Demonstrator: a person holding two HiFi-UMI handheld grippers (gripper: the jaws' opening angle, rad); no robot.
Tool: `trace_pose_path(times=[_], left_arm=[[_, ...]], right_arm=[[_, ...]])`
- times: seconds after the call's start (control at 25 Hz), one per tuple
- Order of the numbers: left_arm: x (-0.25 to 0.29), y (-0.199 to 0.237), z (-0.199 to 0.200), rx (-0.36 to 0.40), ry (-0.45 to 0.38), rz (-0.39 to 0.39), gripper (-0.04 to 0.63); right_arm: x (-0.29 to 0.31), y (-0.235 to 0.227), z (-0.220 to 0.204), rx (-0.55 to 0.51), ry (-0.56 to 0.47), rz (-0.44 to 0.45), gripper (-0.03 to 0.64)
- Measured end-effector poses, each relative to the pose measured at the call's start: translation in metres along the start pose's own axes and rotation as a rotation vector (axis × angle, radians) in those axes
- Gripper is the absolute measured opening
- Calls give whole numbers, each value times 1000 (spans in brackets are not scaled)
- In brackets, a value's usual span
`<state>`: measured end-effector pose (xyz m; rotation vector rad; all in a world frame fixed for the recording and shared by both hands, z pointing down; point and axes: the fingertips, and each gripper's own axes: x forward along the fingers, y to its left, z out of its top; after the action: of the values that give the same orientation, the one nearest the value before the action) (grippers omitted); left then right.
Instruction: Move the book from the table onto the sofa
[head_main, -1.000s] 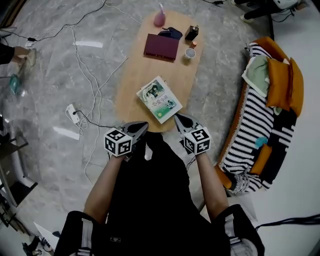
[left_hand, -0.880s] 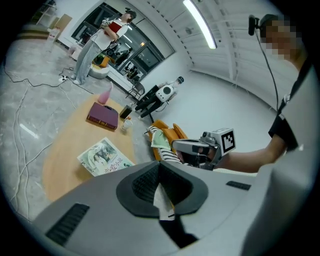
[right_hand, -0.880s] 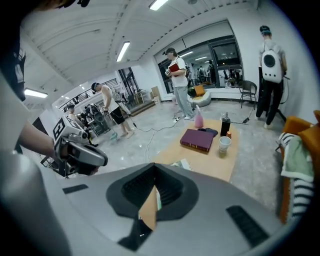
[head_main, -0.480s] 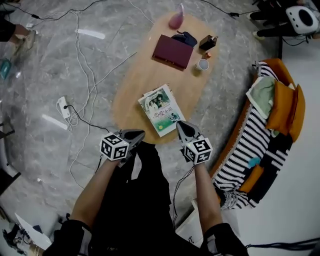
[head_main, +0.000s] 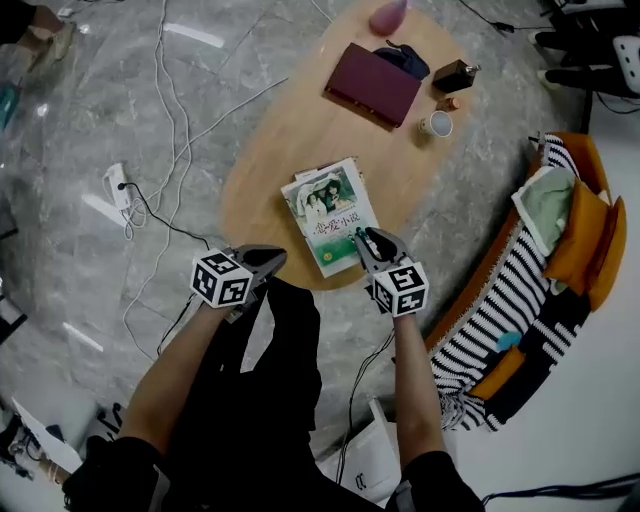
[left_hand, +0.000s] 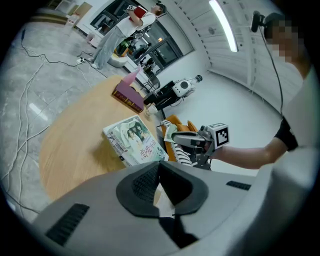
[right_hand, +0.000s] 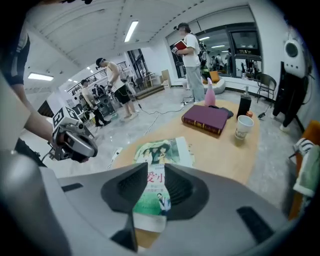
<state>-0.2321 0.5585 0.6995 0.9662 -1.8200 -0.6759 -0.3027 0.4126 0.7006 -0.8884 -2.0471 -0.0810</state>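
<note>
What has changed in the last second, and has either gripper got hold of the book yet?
Both grippers advanced to the near end of the table. The right gripper is now over the near edge of the book; its jaws have just been opening, book visible between them, not gripped. The left gripper stayed shut, empty. Book still flat on the table; maroon book and cup unmoved.
</note>
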Motion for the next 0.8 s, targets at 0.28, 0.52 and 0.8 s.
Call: trace_pose_path(times=[0.28,0.52,0.8], left_arm=[[19,16,8,-90,-105,-68,11],[42,42,-13,-158,-55,-53,11],[61,52,-10,-258,-123,-101,126]], right_arm=[[41,-19,-34,-76,124,22,224],[57,-27,-36,-97,122,29,224],[67,-31,-43,-95,126,47,224]])
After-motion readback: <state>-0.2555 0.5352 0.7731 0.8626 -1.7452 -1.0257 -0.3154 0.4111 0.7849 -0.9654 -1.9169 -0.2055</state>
